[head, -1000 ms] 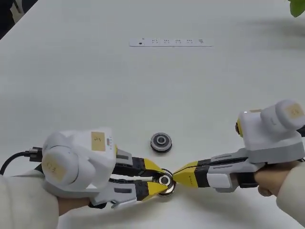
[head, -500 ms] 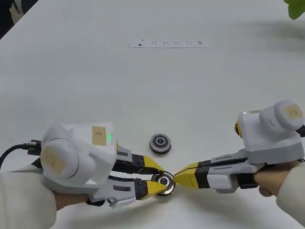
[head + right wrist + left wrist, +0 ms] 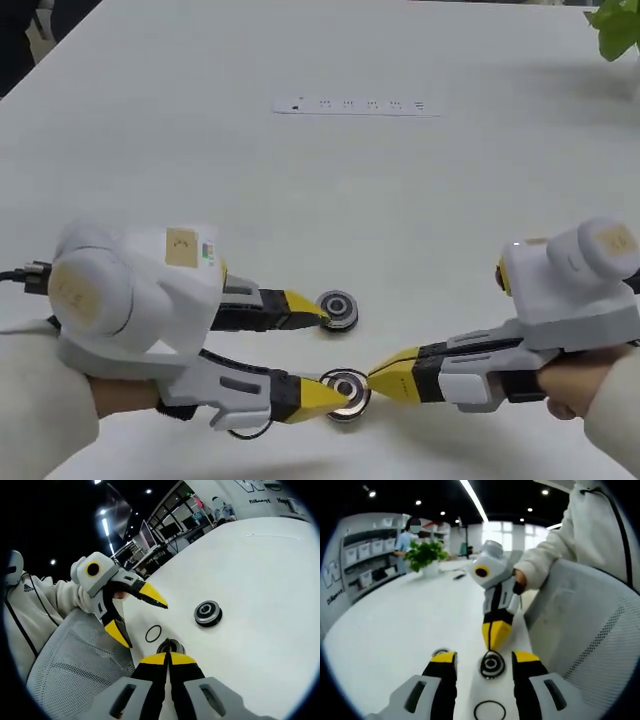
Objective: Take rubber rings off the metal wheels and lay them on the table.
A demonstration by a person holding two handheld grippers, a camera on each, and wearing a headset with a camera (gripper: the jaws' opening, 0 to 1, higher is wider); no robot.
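- Left gripper: jaws spread wide, holding nothing; one tip beside far wheel, other at near wheel.
- Right gripper: jaws closed together, tips touching near wheel; whether they pinch any rubber, cannot tell.
- Loose ring: flat on table, under left gripper.
- Step, as judged: one ring off and laid down.
- Next: far wheel looks dark-rimmed; steady it, pinch ring edge, peel off.
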